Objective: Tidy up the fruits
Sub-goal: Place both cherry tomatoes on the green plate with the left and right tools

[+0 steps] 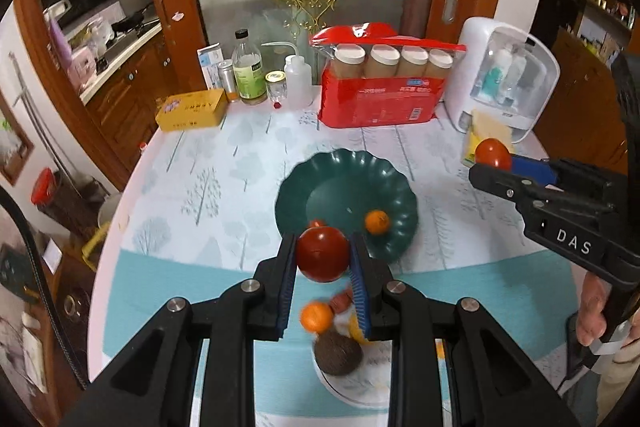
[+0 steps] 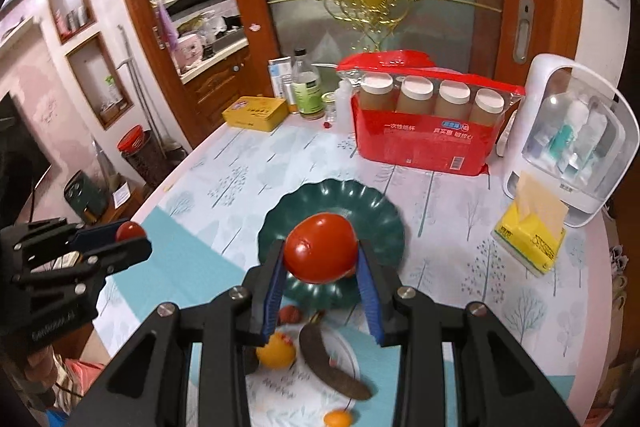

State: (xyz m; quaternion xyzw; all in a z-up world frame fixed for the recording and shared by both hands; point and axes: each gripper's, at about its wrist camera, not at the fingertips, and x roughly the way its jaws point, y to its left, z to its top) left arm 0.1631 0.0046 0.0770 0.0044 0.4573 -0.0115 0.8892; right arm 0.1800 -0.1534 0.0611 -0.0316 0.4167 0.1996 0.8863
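the left wrist view shows a small orange lying inside the green plate; in the right wrist view that spot is hidden behind the held fruit. the left wrist view also shows, below its fingers, another orange, a brown fruit and a reddish fruit around a white plate at the near edge of the desk. the right wrist view shows things the other does not: a yellow tissue pack on the desk just in front of the white dispenser, and a long dark brown piece lying across the white plate.

the left tool is closed part-way on a red tomato, gripped between its blue pads above the near rim of the green plate. the right tool is likewise closed part-way on a second red tomato, held over the green plate. each tool also appears from the side in the other's view, the right tool at the right of the left wrist view, the left tool at the left of the right wrist view. at the back of the desk stands a red pack of cups.
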